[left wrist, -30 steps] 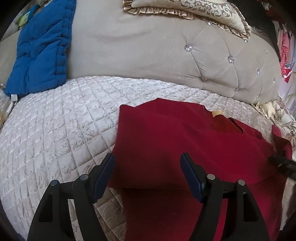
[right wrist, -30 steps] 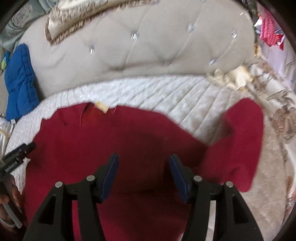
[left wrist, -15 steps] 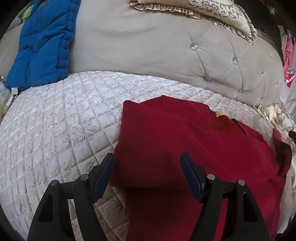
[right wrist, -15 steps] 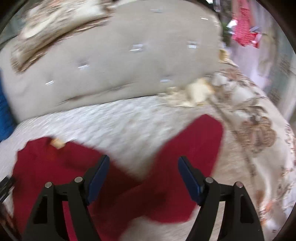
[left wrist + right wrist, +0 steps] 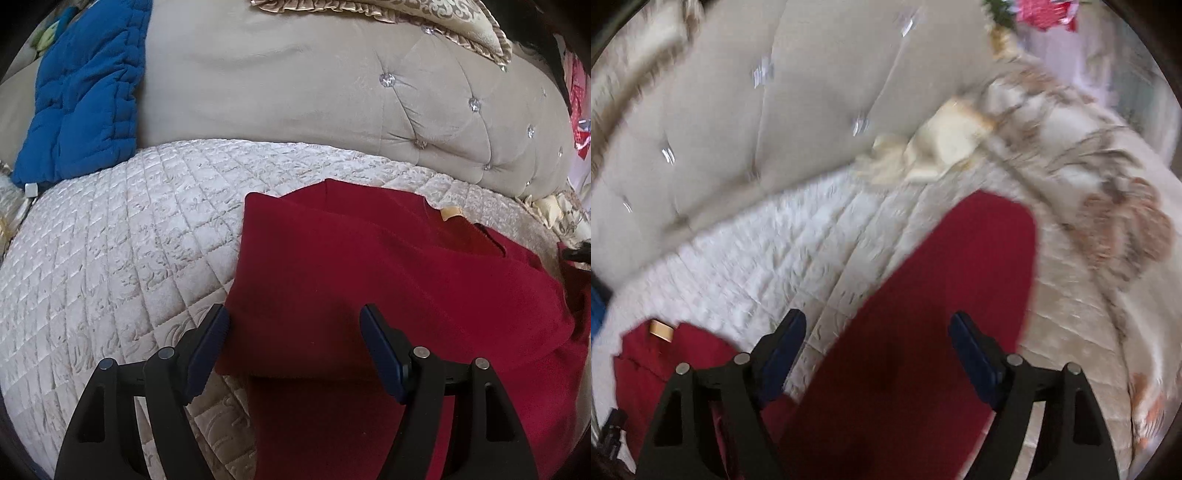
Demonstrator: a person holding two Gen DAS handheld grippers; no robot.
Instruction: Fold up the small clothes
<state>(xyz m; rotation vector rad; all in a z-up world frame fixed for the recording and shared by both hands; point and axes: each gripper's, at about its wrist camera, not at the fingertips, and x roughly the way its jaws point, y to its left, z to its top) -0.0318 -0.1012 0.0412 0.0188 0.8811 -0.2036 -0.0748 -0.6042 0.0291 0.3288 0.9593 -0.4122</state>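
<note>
A dark red top (image 5: 388, 280) lies on the quilted white bed cover (image 5: 122, 236), its left sleeve folded in over the body and a tan neck label (image 5: 452, 212) showing. My left gripper (image 5: 293, 334) is open and empty, hovering over the folded left part. In the right wrist view the unfolded right sleeve (image 5: 945, 306) stretches out across the cover. My right gripper (image 5: 877, 341) is open and empty above that sleeve. The neck label (image 5: 661, 329) shows at the left edge of that blurred view.
A tufted beige headboard (image 5: 332, 96) runs along the back. A blue quilted jacket (image 5: 85, 96) hangs at the far left. A patterned pillow (image 5: 424, 18) lies on top of the headboard. A floral beige blanket (image 5: 1108, 192) covers the right side.
My right gripper has swung right, from over the body of the top to over the outstretched right sleeve, and its jaws have widened. My left gripper has hardly moved.
</note>
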